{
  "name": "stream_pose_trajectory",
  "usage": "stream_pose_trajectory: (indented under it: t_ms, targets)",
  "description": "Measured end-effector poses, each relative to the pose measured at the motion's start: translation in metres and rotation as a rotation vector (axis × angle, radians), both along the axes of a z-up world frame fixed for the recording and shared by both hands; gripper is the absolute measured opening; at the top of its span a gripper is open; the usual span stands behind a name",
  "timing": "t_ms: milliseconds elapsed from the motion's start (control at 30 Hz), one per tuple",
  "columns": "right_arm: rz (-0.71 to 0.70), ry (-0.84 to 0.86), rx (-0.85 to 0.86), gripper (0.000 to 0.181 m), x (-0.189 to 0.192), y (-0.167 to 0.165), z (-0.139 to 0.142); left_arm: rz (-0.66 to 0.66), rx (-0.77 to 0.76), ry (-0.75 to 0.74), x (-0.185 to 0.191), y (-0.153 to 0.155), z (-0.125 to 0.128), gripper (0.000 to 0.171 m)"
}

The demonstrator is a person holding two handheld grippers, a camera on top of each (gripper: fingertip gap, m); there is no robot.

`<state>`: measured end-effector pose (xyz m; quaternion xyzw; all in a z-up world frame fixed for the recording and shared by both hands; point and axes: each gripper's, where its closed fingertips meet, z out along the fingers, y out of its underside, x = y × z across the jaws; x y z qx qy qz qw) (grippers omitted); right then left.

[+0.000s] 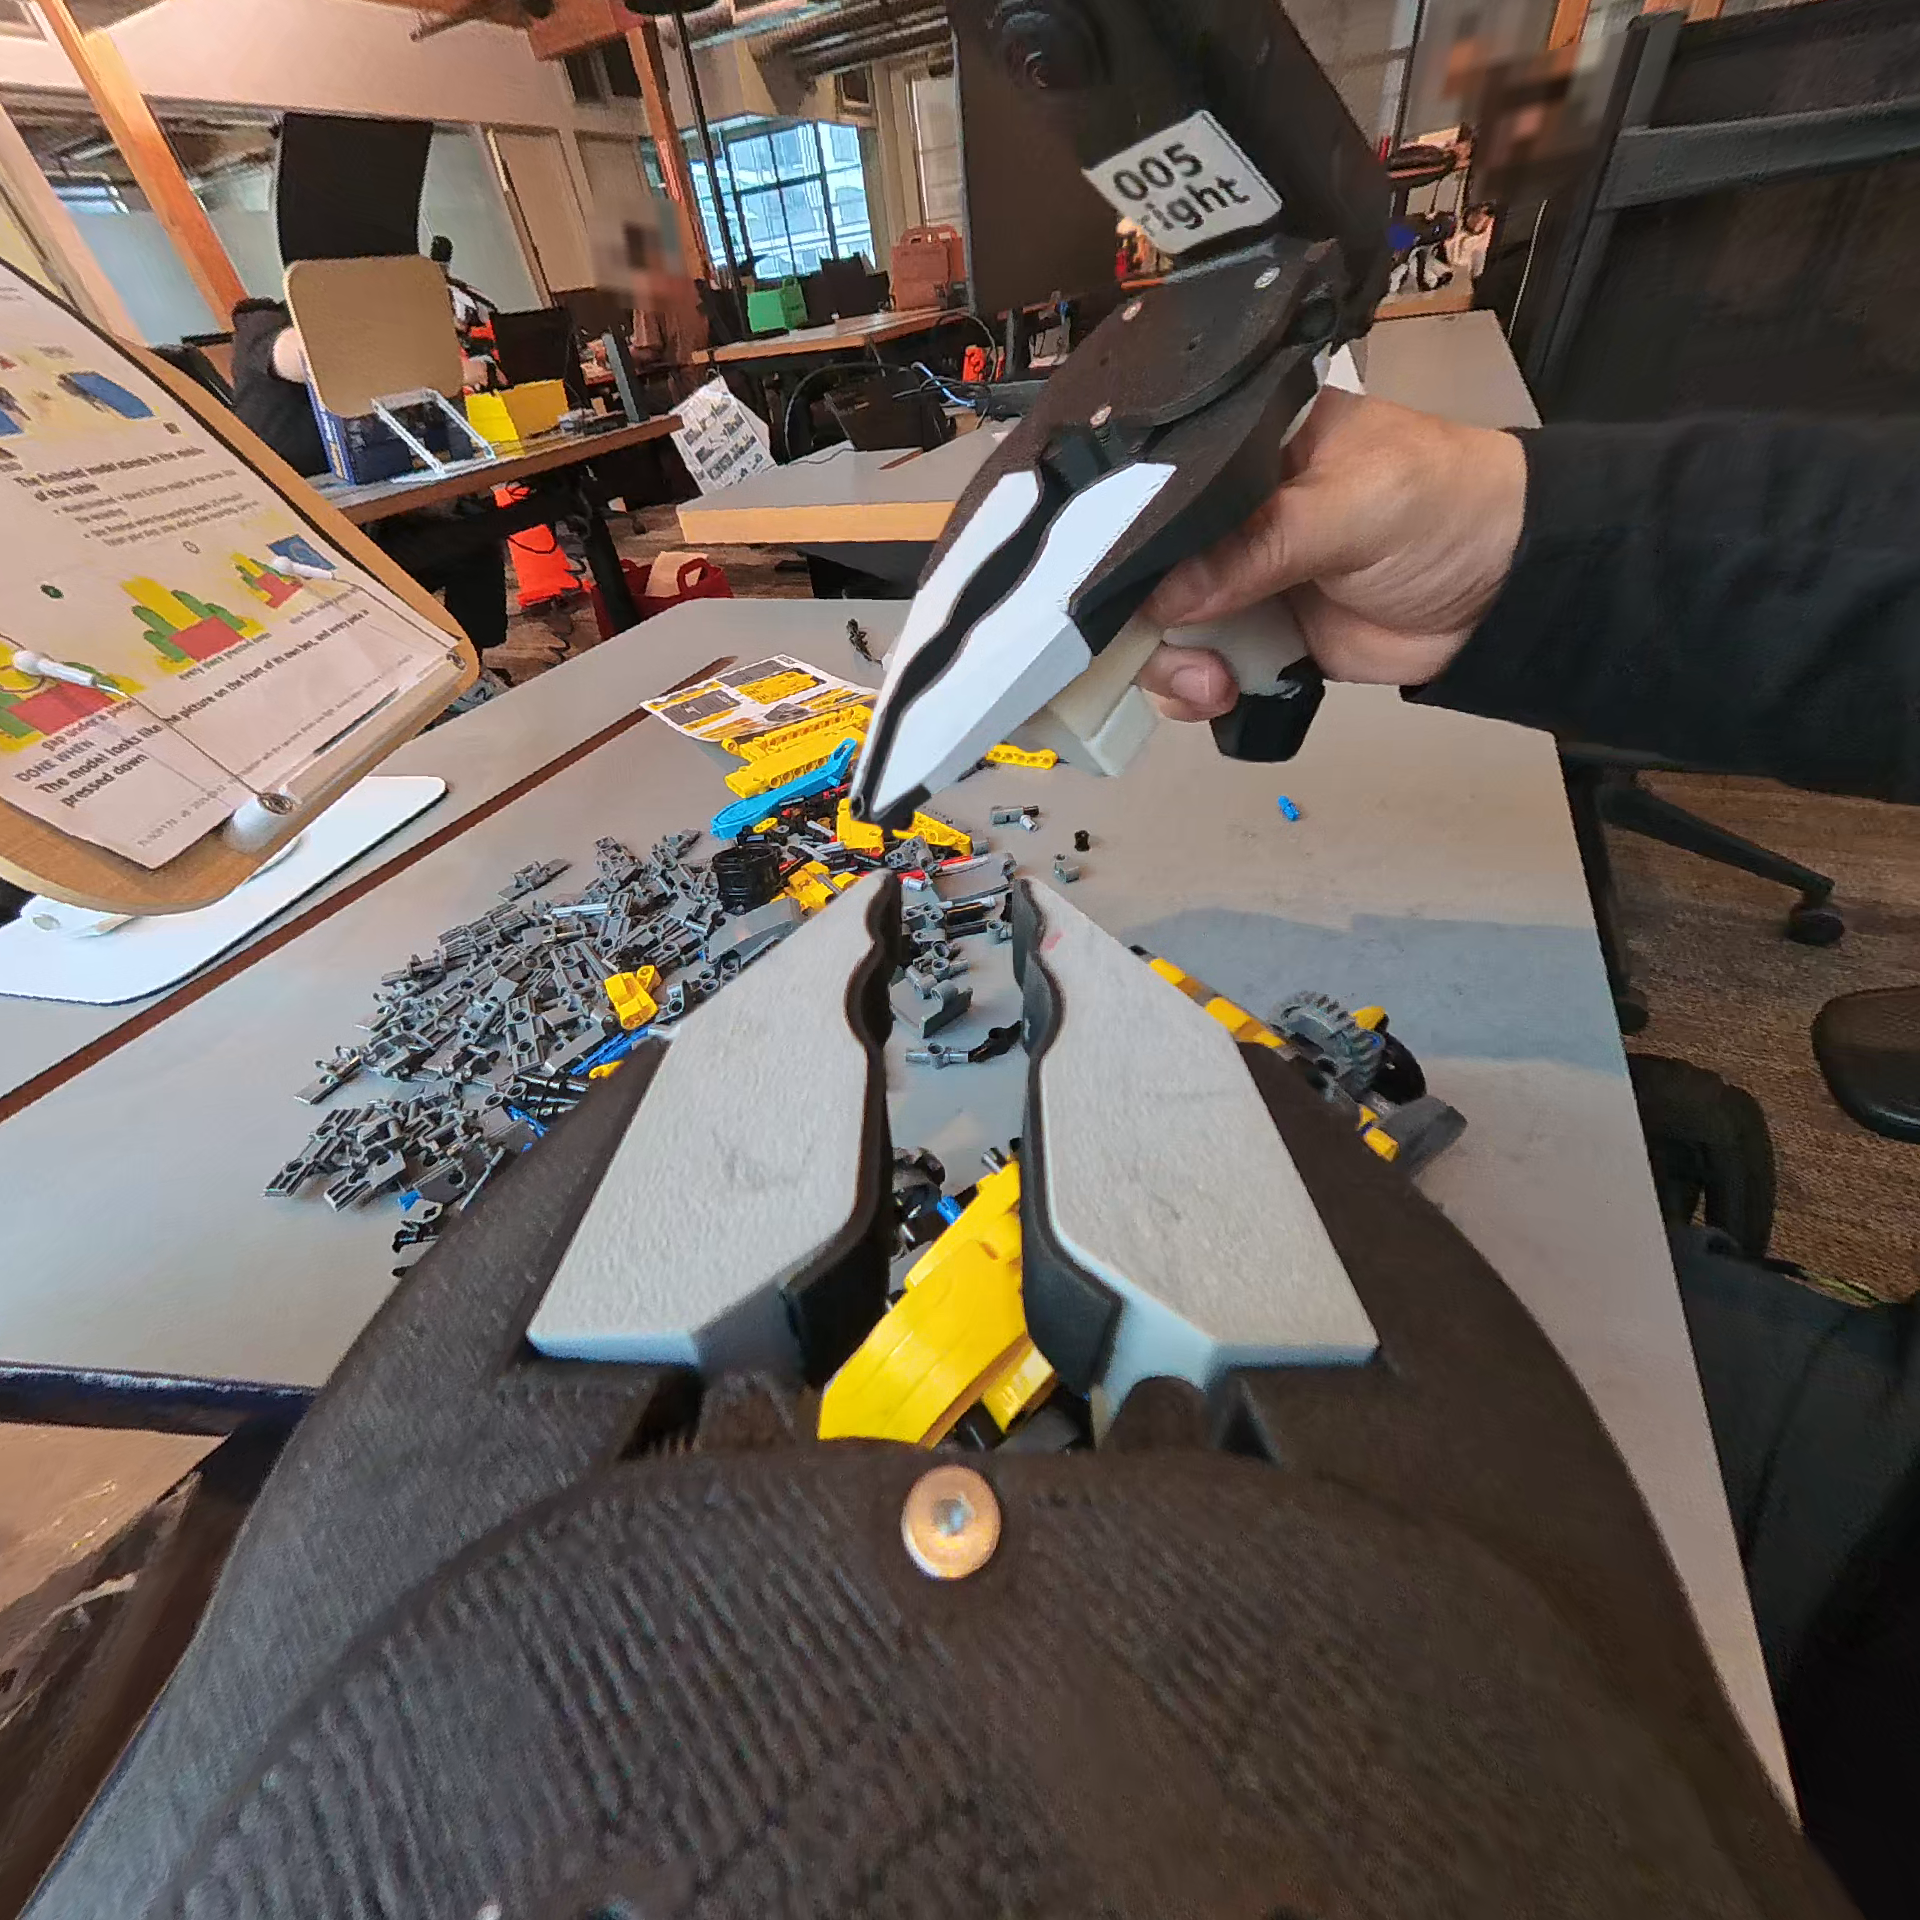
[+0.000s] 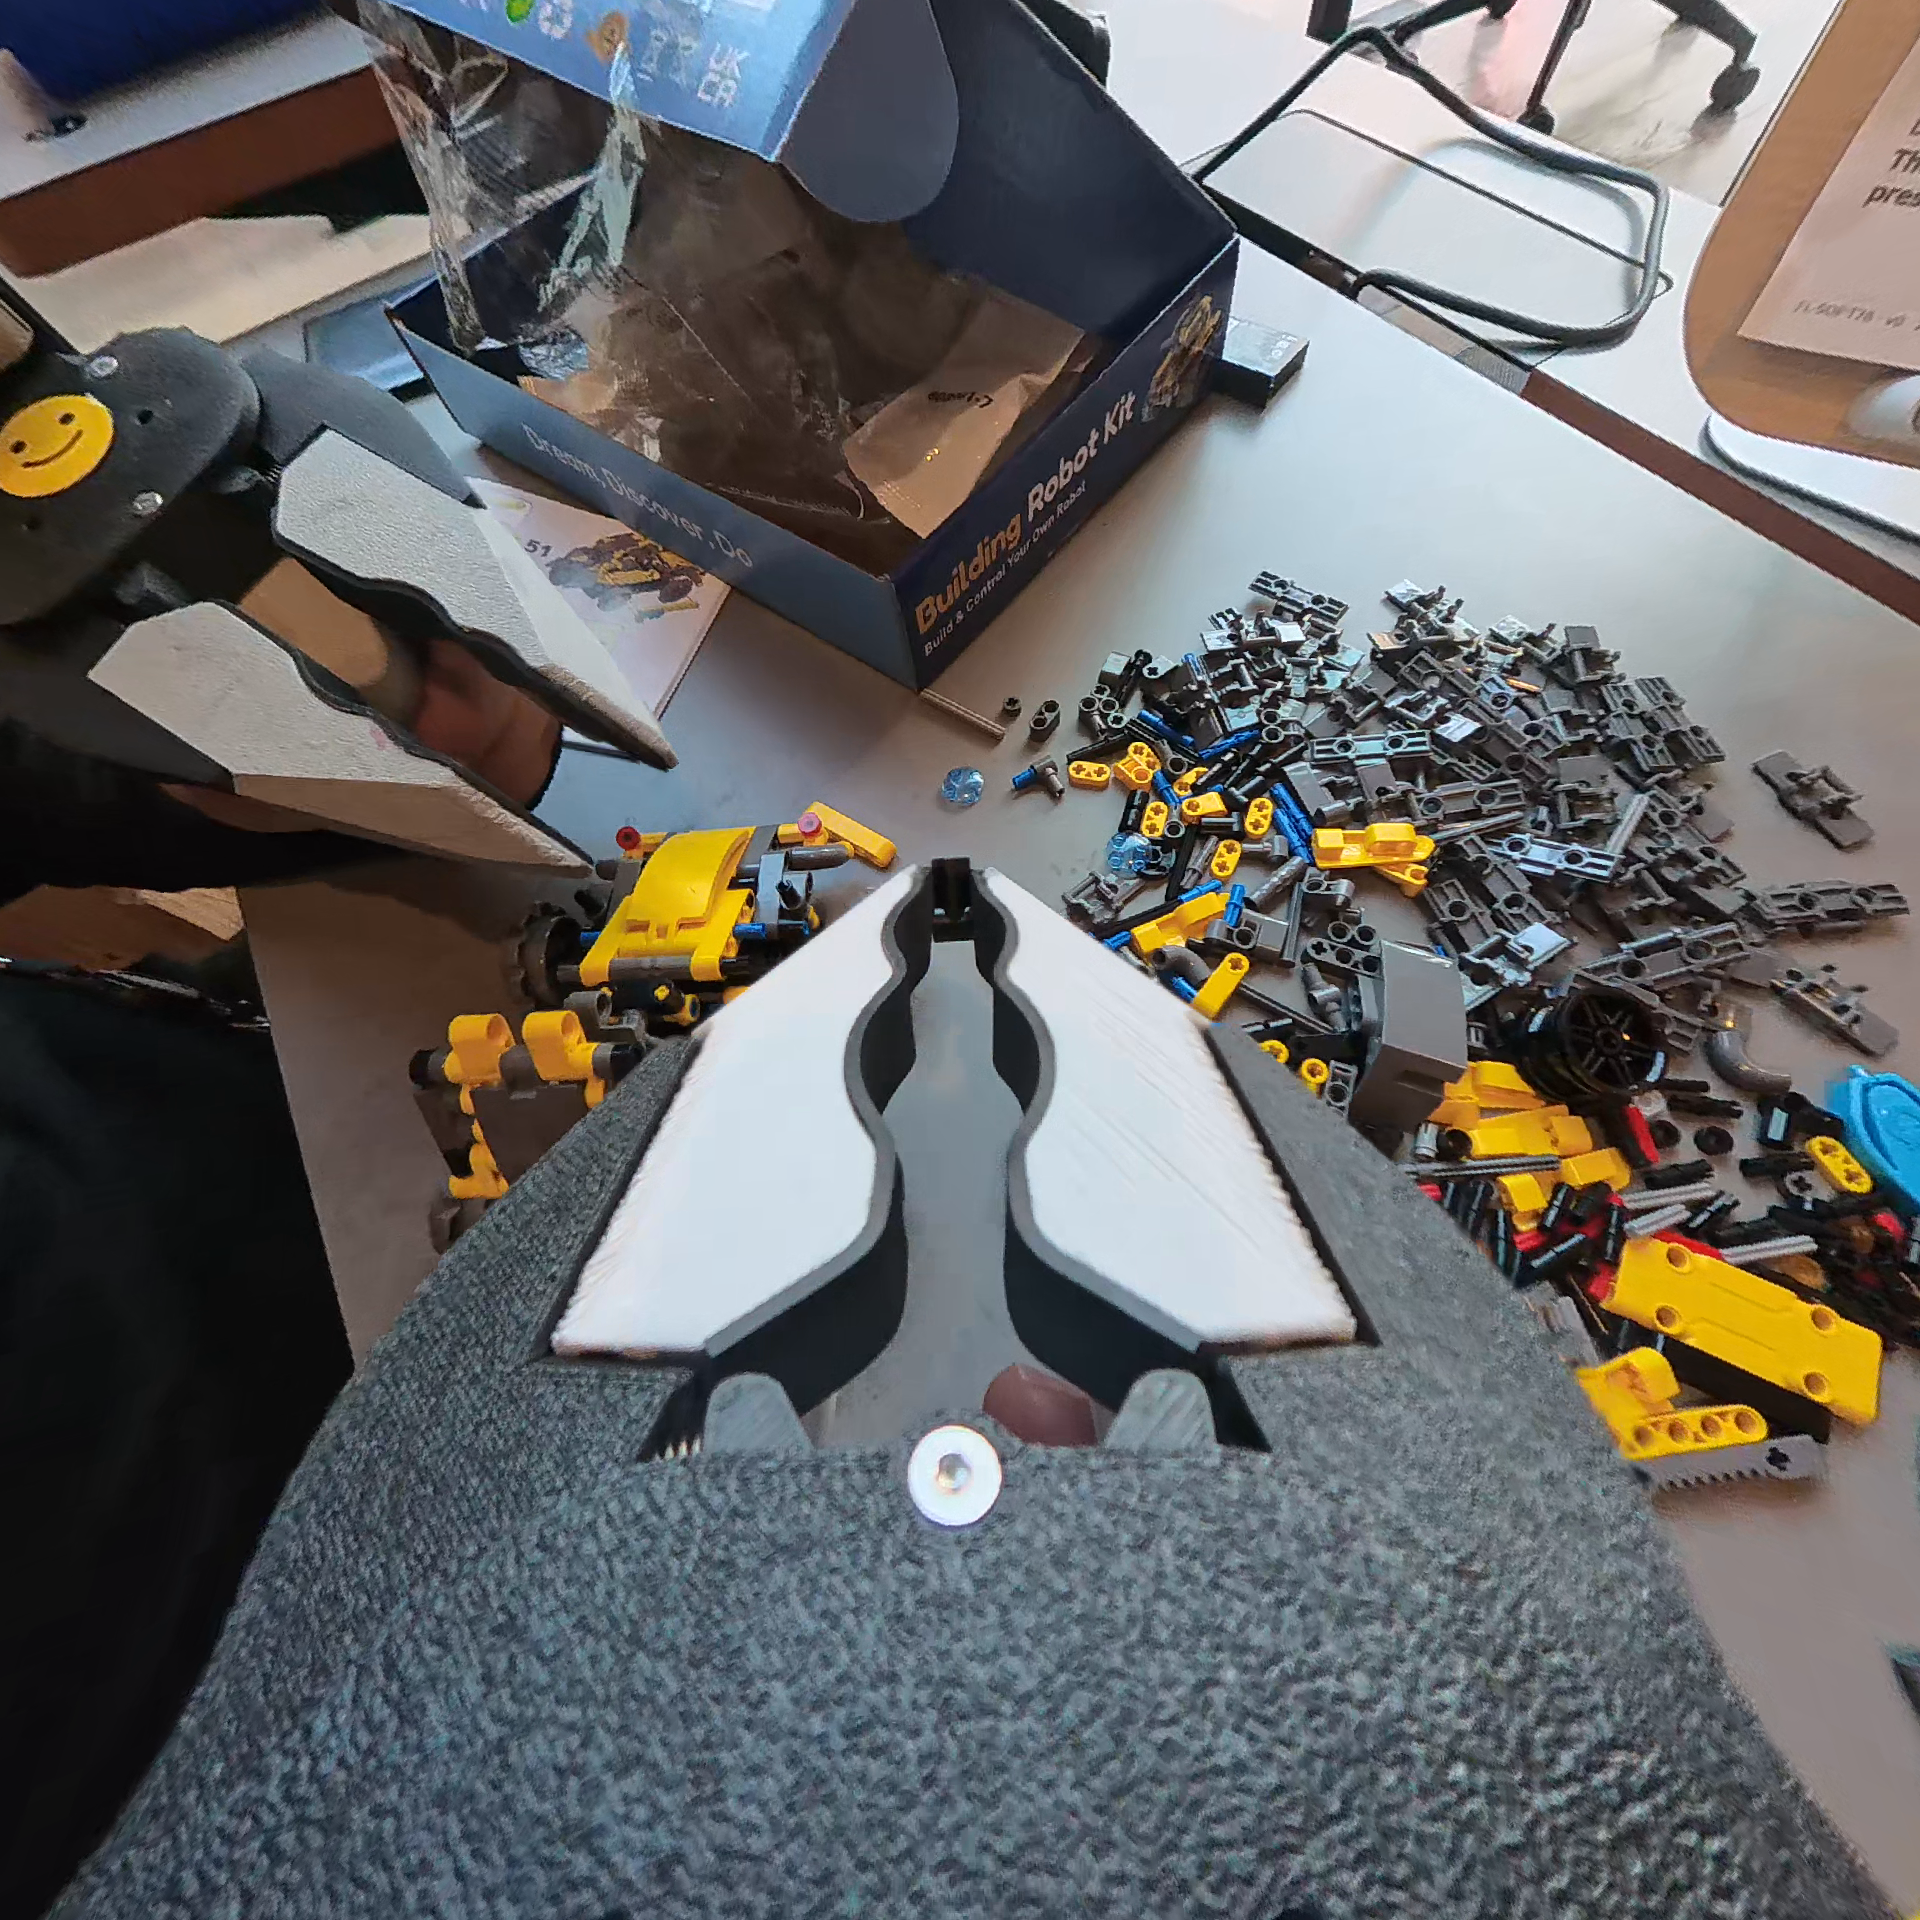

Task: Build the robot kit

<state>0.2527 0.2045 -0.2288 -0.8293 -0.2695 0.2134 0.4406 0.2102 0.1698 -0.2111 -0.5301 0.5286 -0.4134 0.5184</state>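
My right gripper (image 2: 951, 881) is shut on a small black piece (image 2: 950, 902) at its fingertips. It hangs over the loose parts pile (image 2: 1507, 779), and its tip is seen in the left wrist view (image 1: 883, 812). My left gripper (image 1: 956, 888) is open and empty. It hovers just above a partly built yellow and grey vehicle model (image 2: 675, 904) that stands on the table. The model shows between my left fingers (image 1: 956, 1320). In the right wrist view the left gripper (image 2: 623, 810) sits at the model's left, jaws apart.
An open blue cardboard box (image 2: 987, 582) with plastic bags stands behind the model. A booklet (image 1: 758, 696) lies beyond the pile (image 1: 520, 997). A wooden stand with an instruction sheet (image 1: 156, 623) is at the left. A person's hand (image 1: 1371, 540) holds the right gripper. The grey table (image 1: 1403, 862) ends at the right. About 6 cm separates my left fingertips from my right.
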Motion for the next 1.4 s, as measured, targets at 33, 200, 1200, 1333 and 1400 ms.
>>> stream_pose_trajectory:
  t_ms: [33, 200, 1200, 1333, 1400]
  targets:
    - [0.006, 0.013, 0.000, 0.006, -0.002, 0.000, 0.000, 0.002, -0.007, 0.000, 0.000, 0.001, 0.000, 0.018]
    - [0.028, 0.121, 0.017, 0.006, -0.017, 0.001, 0.012, 0.013, -0.036, 0.002, -0.002, 0.007, -0.001, 0.022]
    - [0.288, 0.763, 0.144, 0.005, -0.089, -0.023, 0.075, -0.276, -0.467, -0.318, -0.027, 0.001, 0.049, 0.005]
    - [0.283, 0.721, 0.167, 0.005, -0.088, -0.024, 0.073, -0.223, -0.374, -0.291, -0.026, 0.001, 0.047, 0.005]
    - [0.286, 0.700, 0.187, 0.006, -0.089, -0.026, 0.073, -0.222, -0.338, -0.289, -0.026, -0.003, 0.048, 0.010]
